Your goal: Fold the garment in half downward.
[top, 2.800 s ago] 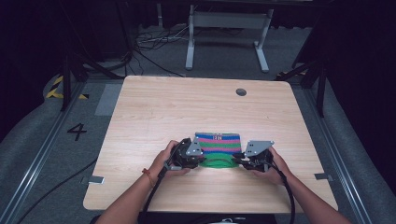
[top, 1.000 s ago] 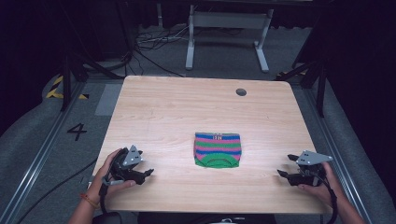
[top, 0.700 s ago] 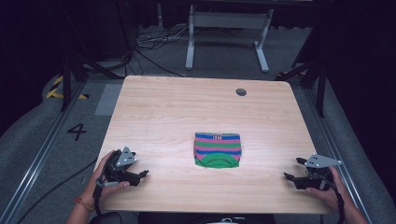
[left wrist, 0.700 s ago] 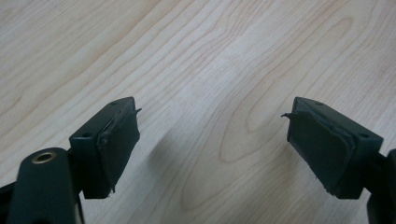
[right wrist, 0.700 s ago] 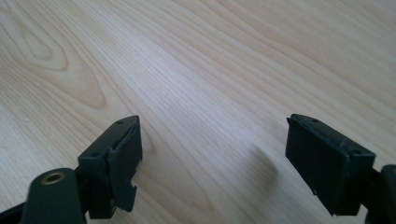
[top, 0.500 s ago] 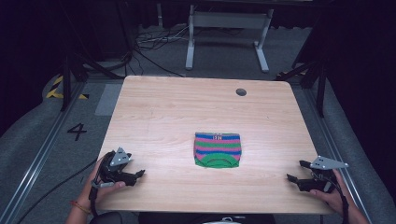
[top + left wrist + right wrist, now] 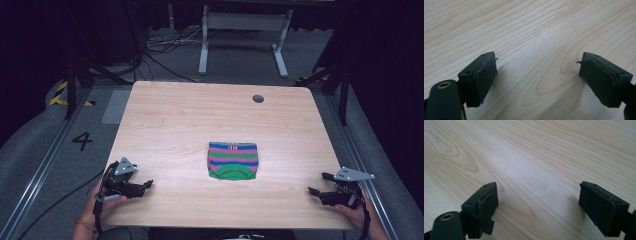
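A folded cloth (image 7: pixel 233 161) with green, pink and blue stripes lies flat on the wooden table (image 7: pixel 200 120), a little in front of its middle. My left gripper (image 7: pixel 146 184) rests near the front left corner, far from the cloth. It points right and is open, with bare wood between its jaws in the left gripper view (image 7: pixel 537 72). My right gripper (image 7: pixel 317 183) sits near the front right corner, pointing left. It is open over bare wood (image 7: pixel 537 200). Both pairs of jaws have just been opening a little wider, with nothing between them.
A round cable hole (image 7: pixel 258 98) sits near the table's far right edge. Behind the table stand a white metal frame (image 7: pixel 245 30) and loose cables on the grey floor. A floor rail (image 7: pixel 40 170) runs along the left side.
Both grippers were at the cloth's two sides earlier. They have since let it go, drawn apart to the front corners and sunk toward the tabletop. The cloth lies still.
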Available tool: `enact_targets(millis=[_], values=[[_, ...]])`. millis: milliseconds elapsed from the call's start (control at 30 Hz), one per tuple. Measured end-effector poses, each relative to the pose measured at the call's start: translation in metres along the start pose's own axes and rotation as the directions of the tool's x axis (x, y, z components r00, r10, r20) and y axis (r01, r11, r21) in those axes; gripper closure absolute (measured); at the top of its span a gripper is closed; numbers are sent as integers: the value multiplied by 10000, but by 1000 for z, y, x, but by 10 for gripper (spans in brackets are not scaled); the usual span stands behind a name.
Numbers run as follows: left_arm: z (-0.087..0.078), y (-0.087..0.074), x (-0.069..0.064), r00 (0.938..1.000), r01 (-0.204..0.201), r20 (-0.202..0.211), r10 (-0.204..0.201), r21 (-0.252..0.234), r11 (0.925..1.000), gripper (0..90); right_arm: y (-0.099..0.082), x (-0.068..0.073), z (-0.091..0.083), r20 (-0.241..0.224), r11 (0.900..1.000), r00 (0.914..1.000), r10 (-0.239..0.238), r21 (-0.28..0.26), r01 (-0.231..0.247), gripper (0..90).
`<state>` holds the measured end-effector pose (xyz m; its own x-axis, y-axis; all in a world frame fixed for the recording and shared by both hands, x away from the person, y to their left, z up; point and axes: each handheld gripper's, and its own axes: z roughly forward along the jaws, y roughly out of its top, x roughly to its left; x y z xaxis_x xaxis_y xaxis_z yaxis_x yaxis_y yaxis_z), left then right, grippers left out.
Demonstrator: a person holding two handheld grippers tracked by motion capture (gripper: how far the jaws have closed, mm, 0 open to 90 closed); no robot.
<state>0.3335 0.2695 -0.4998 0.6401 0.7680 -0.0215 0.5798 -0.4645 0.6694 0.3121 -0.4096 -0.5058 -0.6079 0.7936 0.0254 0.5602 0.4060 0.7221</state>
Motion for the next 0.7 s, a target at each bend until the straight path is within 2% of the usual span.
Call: enact_targets(millis=[167,200,300,700], values=[[2,2,0,9999,132,-102,-132,30,9999,130,0,0,0,28,10000,10000,31,7,-31,159],[3,2,-1,9995,307,-92,-306,110,9995,116,0,0,0,25,10000,10000,37,8,-37,159],[4,3,-1,9996,224,-171,-222,126,9997,93,0,0,0,24,10000,10000,36,7,-36,159],[6,5,0,9988,431,-246,-424,263,9987,39,0,0,0,28,10000,10000,37,7,-37,159]])
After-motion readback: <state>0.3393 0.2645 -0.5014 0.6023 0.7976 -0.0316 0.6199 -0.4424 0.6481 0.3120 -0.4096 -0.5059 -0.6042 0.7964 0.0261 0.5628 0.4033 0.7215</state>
